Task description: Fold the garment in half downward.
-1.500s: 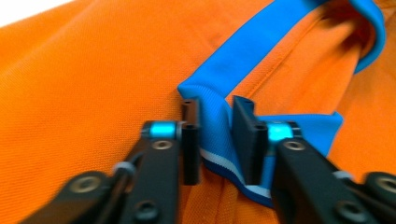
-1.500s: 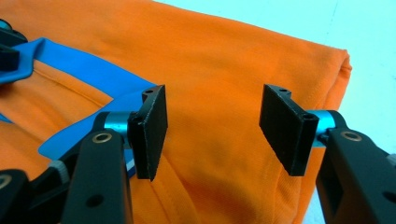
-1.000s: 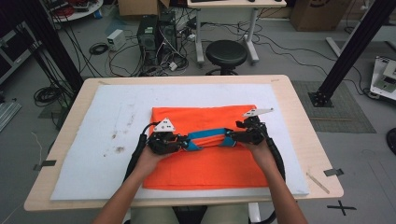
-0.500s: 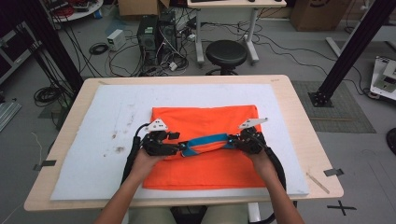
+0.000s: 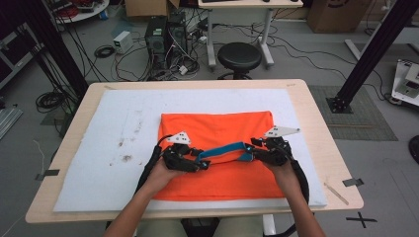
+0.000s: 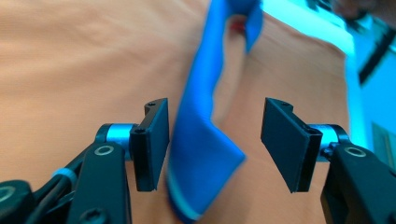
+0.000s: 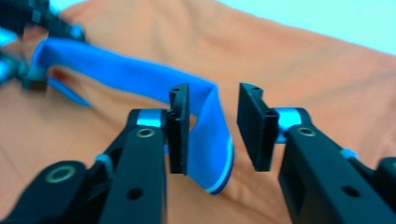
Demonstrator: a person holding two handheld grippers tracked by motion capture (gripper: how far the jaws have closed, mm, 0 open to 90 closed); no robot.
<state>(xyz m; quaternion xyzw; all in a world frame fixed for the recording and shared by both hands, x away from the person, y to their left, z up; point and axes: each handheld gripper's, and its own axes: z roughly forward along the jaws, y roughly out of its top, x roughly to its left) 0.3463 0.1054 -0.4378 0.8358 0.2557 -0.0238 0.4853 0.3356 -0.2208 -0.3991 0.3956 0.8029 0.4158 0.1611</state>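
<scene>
An orange folded garment point(image 5: 217, 126) lies on the white mat point(image 5: 113, 123). A blue band point(image 5: 225, 150) of it runs between my two grippers. My left gripper point(image 5: 202, 165) sits at the band's left end. Its jaws have just opened, and the band point(image 6: 201, 158) hangs loose between them, close to the left pad, over the orange cloth point(image 6: 70, 70). My right gripper point(image 5: 249, 154) is at the band's right end. Its jaws point(image 7: 212, 126) have just been opening, and the folded band end point(image 7: 210, 140) stands in the gap, unpressed.
The mat covers most of the wooden table point(image 5: 321, 133). A strip of tape point(image 5: 352, 181) and a thin stick point(image 5: 336, 193) lie at the right front corner. A black stool point(image 5: 239, 57) and cables are on the floor beyond the far edge.
Both hands drifted slightly outward and toward the near edge. The blue band, stretched straight a second ago, now arches slack between the grippers.
</scene>
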